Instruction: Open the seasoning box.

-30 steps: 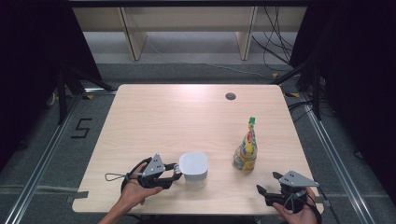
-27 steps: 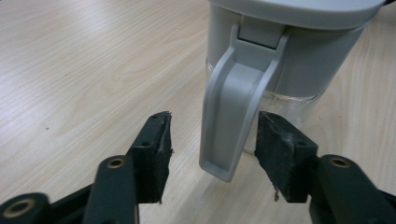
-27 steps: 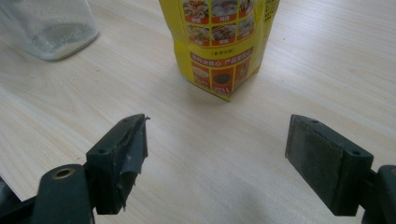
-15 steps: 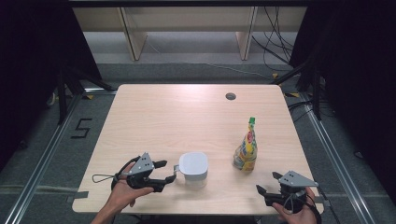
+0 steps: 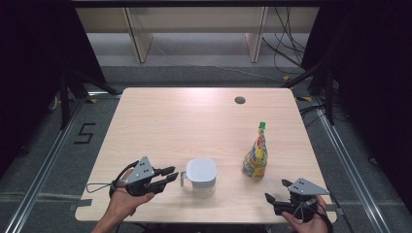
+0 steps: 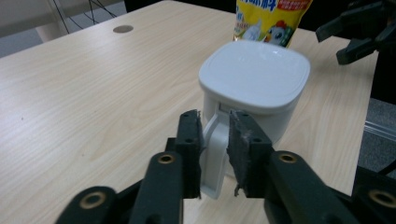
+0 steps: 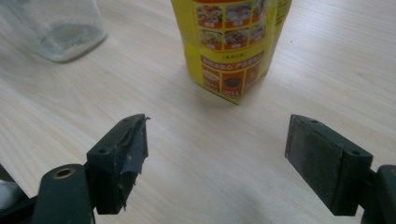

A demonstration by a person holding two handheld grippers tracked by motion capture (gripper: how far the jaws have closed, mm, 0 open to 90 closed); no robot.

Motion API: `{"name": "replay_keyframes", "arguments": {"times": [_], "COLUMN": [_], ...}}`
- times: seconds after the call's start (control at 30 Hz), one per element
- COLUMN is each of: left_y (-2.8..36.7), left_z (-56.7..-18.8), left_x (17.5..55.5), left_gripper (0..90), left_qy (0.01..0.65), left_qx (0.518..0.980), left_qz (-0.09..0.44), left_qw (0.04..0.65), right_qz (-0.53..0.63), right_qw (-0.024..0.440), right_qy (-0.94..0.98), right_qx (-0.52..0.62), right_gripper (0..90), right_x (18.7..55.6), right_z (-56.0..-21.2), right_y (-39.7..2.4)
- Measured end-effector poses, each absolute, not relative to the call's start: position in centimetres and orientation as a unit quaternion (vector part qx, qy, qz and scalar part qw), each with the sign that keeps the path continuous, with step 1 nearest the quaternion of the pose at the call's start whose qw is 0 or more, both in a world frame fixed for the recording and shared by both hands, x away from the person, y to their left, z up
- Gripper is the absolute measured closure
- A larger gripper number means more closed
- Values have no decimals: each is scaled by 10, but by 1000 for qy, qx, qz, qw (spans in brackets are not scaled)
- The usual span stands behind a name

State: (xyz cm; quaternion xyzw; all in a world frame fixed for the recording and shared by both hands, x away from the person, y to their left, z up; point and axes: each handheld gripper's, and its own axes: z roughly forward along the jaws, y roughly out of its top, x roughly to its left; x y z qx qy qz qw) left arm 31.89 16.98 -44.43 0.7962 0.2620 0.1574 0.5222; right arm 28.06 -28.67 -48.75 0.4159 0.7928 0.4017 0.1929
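My left gripper [image 6: 215, 135] has just closed toward the white lidded plastic jug's [image 6: 254, 79] handle [image 6: 214, 154] between its pads, contact unclear; high view hides this. Right gripper [image 7: 217, 154] spread, yellow pouch [image 7: 229, 46] ahead.

Yellow pouch [image 7: 231, 46] top cut off

Wooden table [image 5: 175, 121] with round grommet hole [image 5: 239, 100], pale shelving [image 5: 194, 29] behind

Black grippers [image 5: 165, 174] with grey three-cornered top plates, brass-ringed screws (pads frayed), trailing black cables.
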Motion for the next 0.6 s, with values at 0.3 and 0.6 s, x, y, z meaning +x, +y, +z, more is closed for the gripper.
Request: {"name": "replay_keyframes", "arguments": {"times": [0.3,0.6], "left_y": [151,138], "left_z": [-435,-436], "left_x": [327,335], "left_gripper": [873,886], "left_qy": [252,257], "left_qx": [794,800], "left_qz": [154,147], "left_qw": [531,523], "right_qz": [411,417], "right_qw": [190,189], "right_qy": [799,806], "right_qx": [397,375], "right_gripper": [249,294], "right_x": [273,273], "right_z": [-484,-486], "right_y": [-273,-269]}}
